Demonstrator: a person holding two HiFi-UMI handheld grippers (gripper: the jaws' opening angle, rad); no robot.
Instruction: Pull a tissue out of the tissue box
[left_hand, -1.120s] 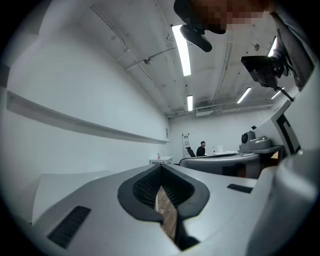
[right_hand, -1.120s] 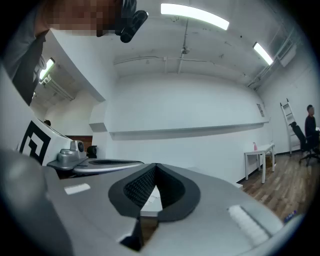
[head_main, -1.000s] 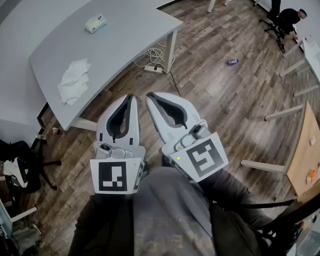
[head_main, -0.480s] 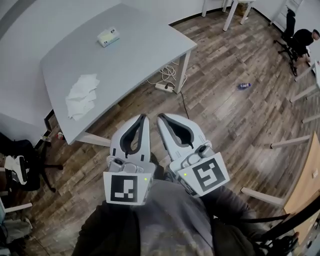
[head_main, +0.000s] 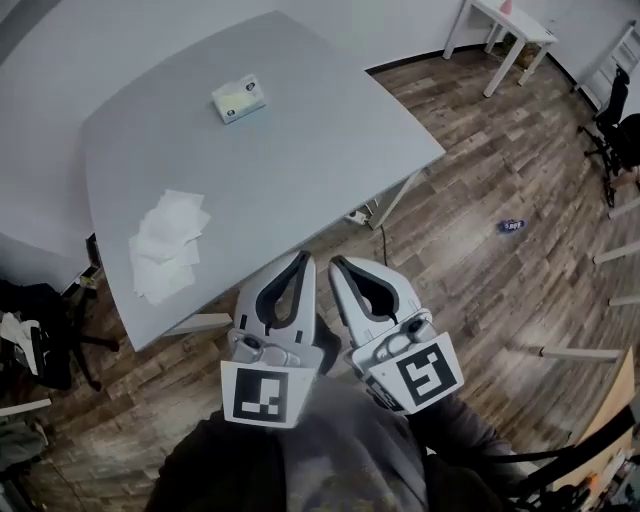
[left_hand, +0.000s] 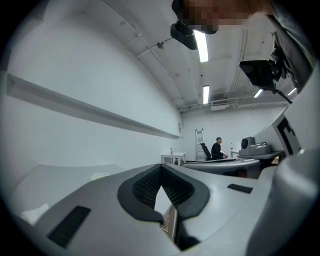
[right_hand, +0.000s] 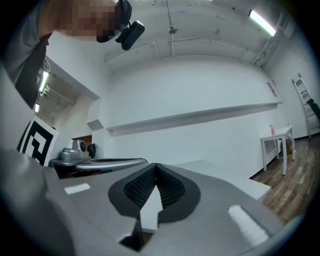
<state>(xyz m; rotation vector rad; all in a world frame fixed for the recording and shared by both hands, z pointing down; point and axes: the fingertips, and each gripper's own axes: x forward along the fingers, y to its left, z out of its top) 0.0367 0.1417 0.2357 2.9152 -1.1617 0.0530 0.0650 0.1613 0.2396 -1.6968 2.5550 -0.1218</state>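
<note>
The tissue box, white with a pale green side, sits at the far part of the grey table. A loose heap of white tissues lies near the table's left front edge. In the head view, my left gripper and right gripper are side by side just short of the table's near edge, pointing level at it. Both are shut with nothing between the jaws. In the left gripper view the left gripper shows its tips meeting, as does the right gripper in its own view. The box is well beyond both grippers.
A power strip with cables lies on the wooden floor under the table's right corner. A small blue object is on the floor to the right. A white side table stands at the back right, and a black chair at the left.
Both grippers have come forward together toward the table, still shut. The table now fills more of the head view, and the tissue box and tissue heap appear nearer.
</note>
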